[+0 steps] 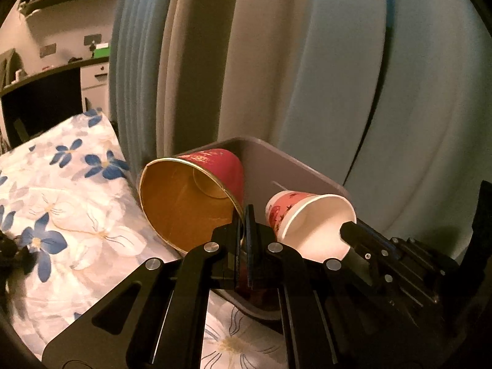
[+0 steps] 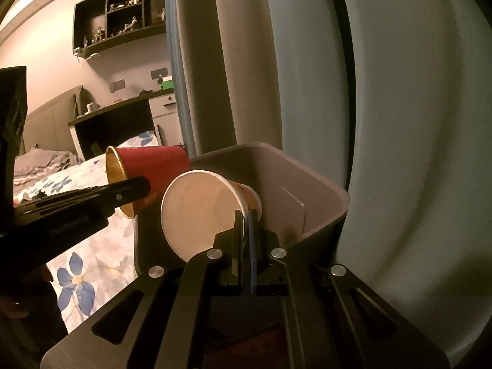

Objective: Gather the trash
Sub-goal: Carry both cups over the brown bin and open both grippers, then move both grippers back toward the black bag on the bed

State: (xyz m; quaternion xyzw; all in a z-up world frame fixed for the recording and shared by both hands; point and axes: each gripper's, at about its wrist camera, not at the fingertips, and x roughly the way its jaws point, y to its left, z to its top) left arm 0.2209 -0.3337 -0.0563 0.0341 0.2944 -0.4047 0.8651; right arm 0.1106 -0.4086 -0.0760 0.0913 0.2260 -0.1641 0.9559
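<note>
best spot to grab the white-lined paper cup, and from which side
By the rim wall, from the mouth side. The white-lined paper cup lies tilted, mouth facing the right gripper, so one finger slips inside and one outside the thin wall, as it is pinched over the bin.

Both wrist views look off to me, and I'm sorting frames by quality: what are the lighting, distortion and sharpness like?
Left wrist view: dim, warm orange cast; fisheye bows the pale blue curtain; the gold-lined red paper cup is sharp, the floral bedsheet slightly soft. Right wrist view: same dim warmth, dark vignetted corners, the wall shelf curves; the white-lined red-printed paper cup is sharp.
</note>
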